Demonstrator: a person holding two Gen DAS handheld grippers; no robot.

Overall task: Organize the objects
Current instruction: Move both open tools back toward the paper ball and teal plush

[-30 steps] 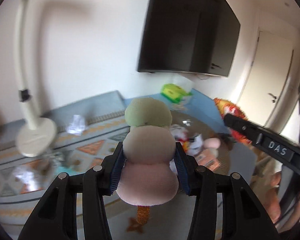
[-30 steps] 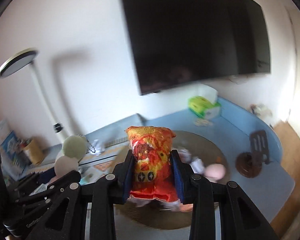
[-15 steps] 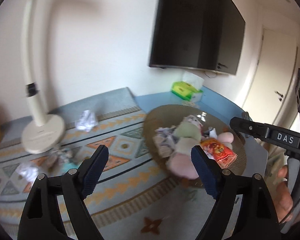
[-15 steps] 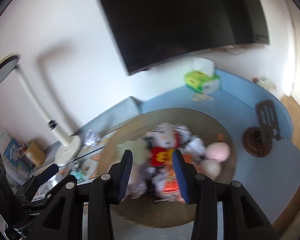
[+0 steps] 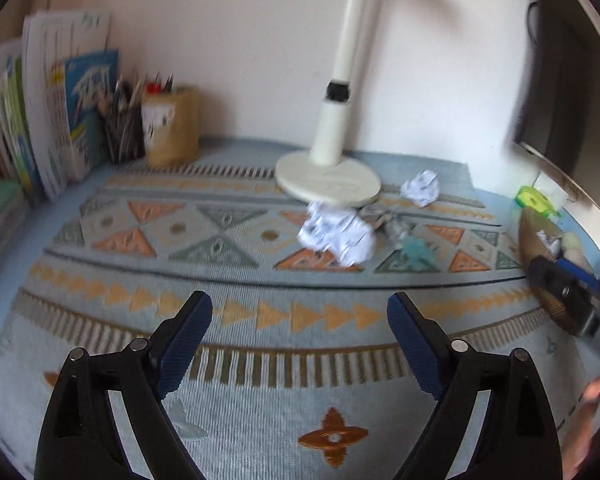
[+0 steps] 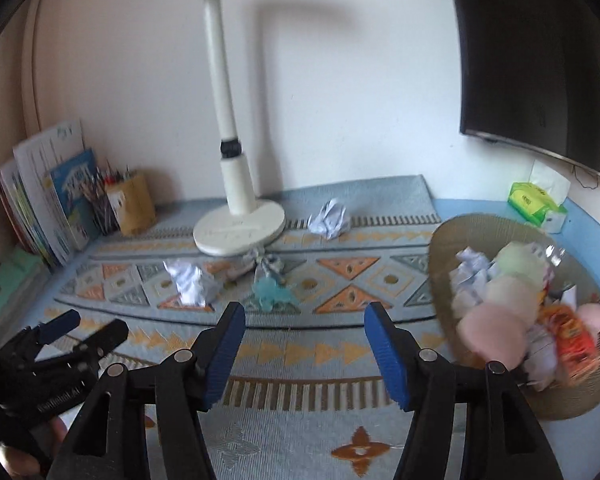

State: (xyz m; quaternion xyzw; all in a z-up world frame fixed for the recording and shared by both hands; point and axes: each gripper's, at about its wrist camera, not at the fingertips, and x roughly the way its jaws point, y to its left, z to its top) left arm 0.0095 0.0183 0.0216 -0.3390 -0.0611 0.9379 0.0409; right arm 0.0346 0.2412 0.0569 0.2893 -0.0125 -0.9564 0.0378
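Observation:
Both grippers hang over a patterned mat with nothing between their blue pads. My left gripper (image 5: 300,316) has its jaws opening wide; it also shows at the lower left of the right wrist view as the left gripper (image 6: 66,330). My right gripper (image 6: 305,322) is opening too. Ahead lie a crumpled white paper ball (image 6: 190,282), a second paper ball (image 6: 329,219) by the lamp base, and a small teal toy (image 6: 272,294). The woven basket (image 6: 444,248) at right holds a green-and-pink plush (image 6: 500,300), an orange snack bag (image 6: 572,330) and more paper.
A white desk lamp (image 6: 240,228) stands at the back of the mat. Books (image 5: 40,128) and a pencil holder (image 5: 172,128) fill the back left corner. A green tissue box (image 6: 536,202) sits behind the basket, under a dark wall screen (image 6: 540,48).
Both grippers let go of the plush and the snack bag, which now lie in the basket. Both swung left and down toward the mat, their jaws spreading.

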